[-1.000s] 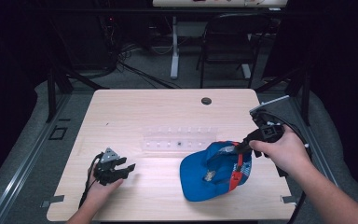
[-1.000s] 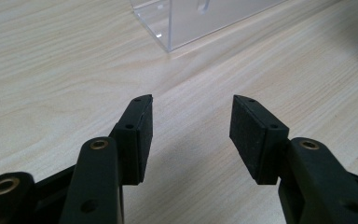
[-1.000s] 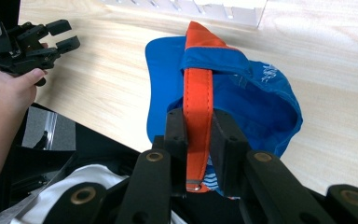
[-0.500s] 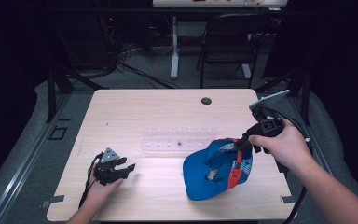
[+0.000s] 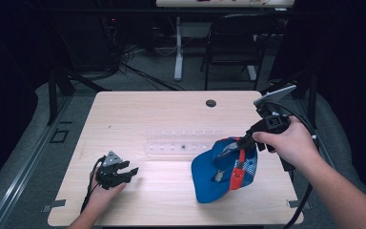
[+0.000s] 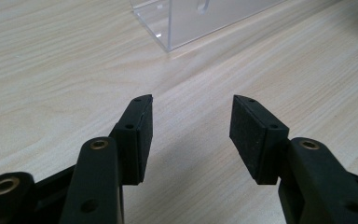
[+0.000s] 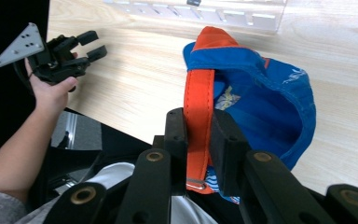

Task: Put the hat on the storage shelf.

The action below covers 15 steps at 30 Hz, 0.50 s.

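Observation:
A blue cap [image 5: 219, 174] with an orange back strap [image 5: 238, 171] lies open side up on the right half of the wooden table [image 5: 138, 114]. My right gripper [image 5: 242, 142] is shut on that strap at the cap's far edge. In the right gripper view the strap [image 7: 199, 93] runs between the pads and the cap [image 7: 270, 98] hangs beyond them. My left gripper [image 5: 131, 172] rests on the table at the front left, open. In the left gripper view nothing lies between the jaws of the left gripper [image 6: 191, 116].
A clear plastic rack [image 5: 183, 143] lies across the table's middle, just behind the cap, and its corner [image 6: 186, 23] lies ahead of the left jaws. A dark grommet [image 5: 211, 103] sits near the far edge. A chair [image 5: 233, 52] and cables stand beyond the table.
My right hand has drifted slightly right and up with the strap, tipping and dragging the cap a little to the right. The left gripper has stayed put.

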### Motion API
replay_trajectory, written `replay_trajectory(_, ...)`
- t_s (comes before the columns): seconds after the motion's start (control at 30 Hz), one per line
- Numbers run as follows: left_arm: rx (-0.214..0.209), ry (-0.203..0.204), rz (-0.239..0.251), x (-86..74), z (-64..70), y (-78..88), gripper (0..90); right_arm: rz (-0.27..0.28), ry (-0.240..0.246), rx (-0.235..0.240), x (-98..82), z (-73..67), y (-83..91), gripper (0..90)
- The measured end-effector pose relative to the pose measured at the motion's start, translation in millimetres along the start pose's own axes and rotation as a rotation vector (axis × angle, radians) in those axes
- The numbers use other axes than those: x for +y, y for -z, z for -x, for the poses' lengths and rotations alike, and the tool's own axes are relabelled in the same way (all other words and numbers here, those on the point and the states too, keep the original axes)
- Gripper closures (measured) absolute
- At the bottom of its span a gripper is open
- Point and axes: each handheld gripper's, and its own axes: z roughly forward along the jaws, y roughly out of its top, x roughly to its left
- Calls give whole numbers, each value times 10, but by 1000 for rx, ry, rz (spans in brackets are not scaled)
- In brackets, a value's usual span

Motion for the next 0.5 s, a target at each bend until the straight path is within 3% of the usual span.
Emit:
replay_trajectory(0.2, 0, -1, -1, 0, 2, 0, 496, 11, -34, 42, 20, 14, -1, 781)
replay_trajectory(0.5, 0, -1, -1, 1, 0, 0, 496, -6, -97, 177, 39, 132, -32, 782)
